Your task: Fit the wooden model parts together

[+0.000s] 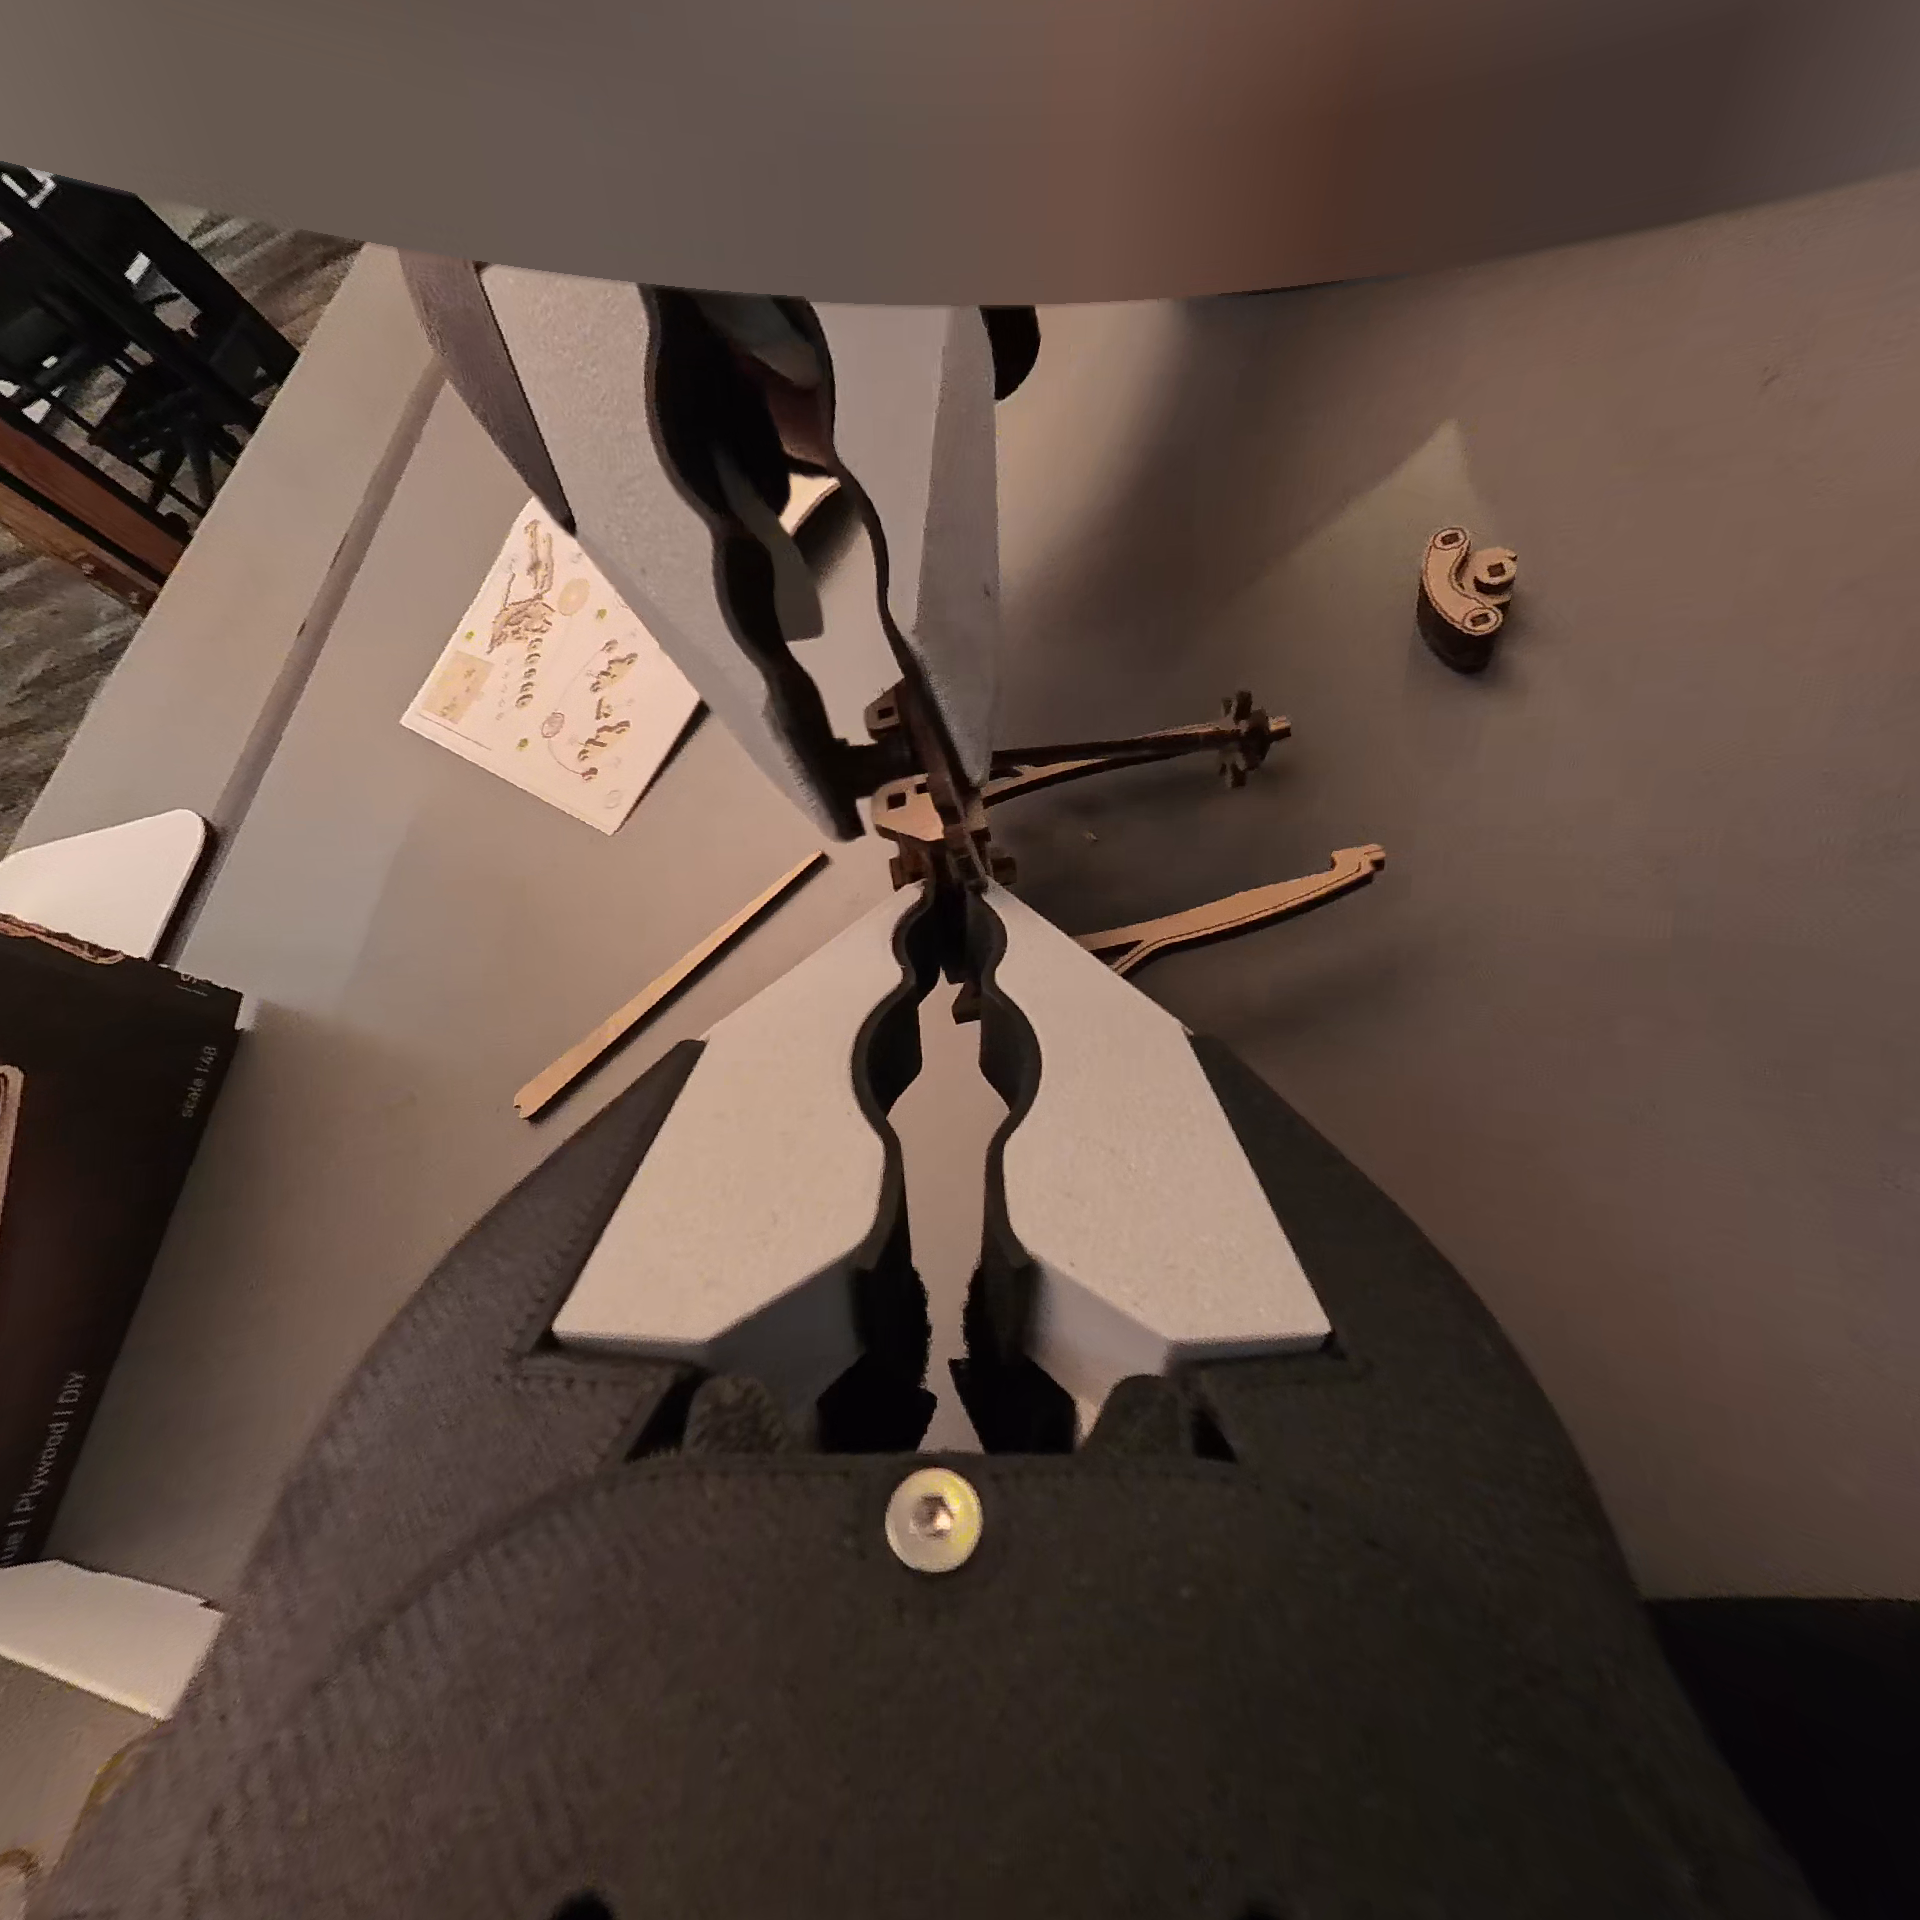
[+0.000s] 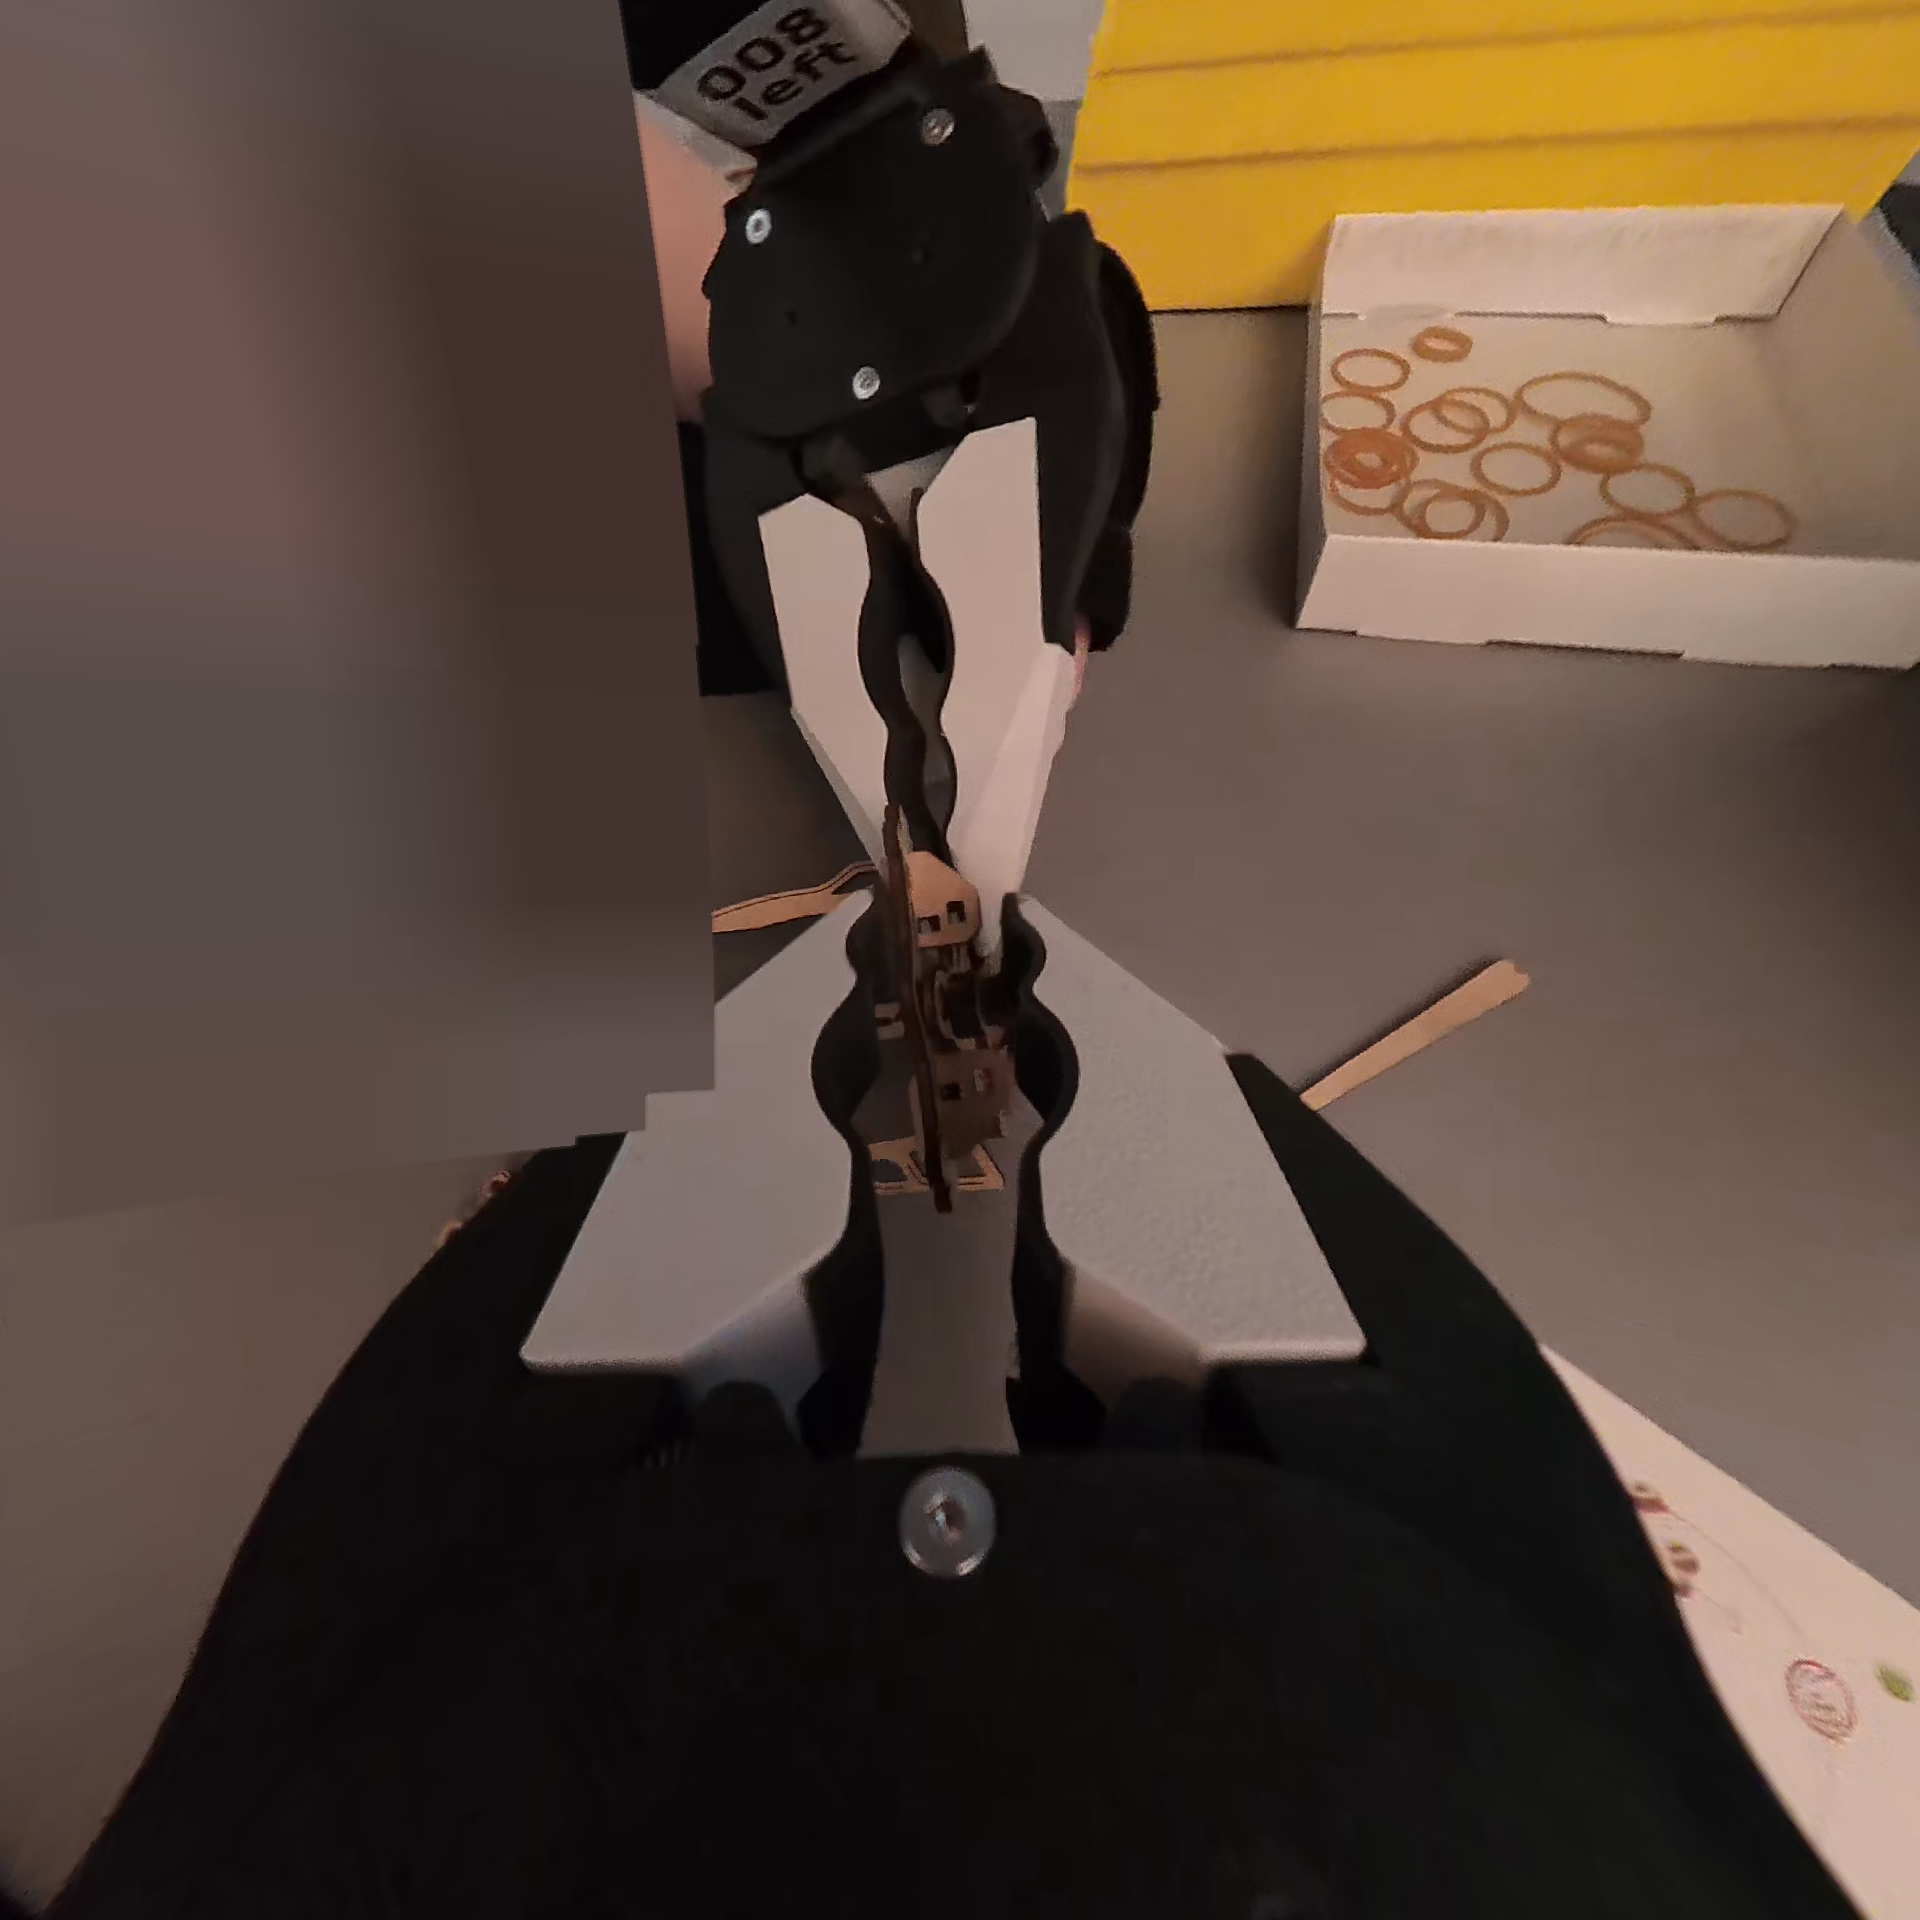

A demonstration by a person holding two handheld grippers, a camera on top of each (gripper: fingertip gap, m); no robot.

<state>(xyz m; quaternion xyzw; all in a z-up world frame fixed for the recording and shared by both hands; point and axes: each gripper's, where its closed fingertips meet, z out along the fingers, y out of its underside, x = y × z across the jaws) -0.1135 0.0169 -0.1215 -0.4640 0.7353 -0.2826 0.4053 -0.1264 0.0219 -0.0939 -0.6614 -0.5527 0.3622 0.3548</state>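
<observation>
Nearest the left wrist camera, the left gripper [image 1: 951, 914] has its grey wavy-edged jaws pinched on the lower edge of the small laser-cut plywood model assembly [image 1: 925, 821], held up off the grey tabletop [image 1: 1558, 1039]. Right against it from above comes the right gripper [image 1: 904, 769], jaws clamped on the same cluster of parts; in the right wrist view the wood sits deep between that gripper's fingers. My read: a tab is being pressed home in its slot. Best keep both grips firm, push straight along the slot, no twisting, as thin ply can snap. Just beyond, the assembly's long slender boom with a cross-shaped tip [image 1: 1242, 738] reaches right. Below lie a loose curved wooden arm [image 1: 1247, 899] and a flat wooden strip [image 1: 675, 982]. Farther off sit a printed instruction sheet [image 1: 551, 675] and a small curved stack of wooden pieces [image 1: 1465, 597].
</observation>
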